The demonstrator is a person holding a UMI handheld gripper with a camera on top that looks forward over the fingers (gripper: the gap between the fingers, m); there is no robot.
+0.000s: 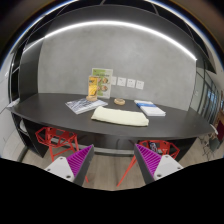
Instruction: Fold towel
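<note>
Small item (120,101) near table's far edge was too small to identify; print on upright yellow-green box (98,82) unreadable. Towel (121,116) lay folded flat on dark table (50,108), well beyond fingers. Gripper (112,160) stood open, held nothing, purple pads (79,158) apart. Red stools (55,137) sat under table.

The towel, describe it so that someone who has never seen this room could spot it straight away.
Look at the dark table against the grey wall, beyond the open gripper. Near its front edge, about the middle, lies the towel, a flat, pale cream rectangle. It is the largest thing on the table and plain, unlike the printed papers beside it, the blue booklet and the upright yellow-green package behind it.
</note>
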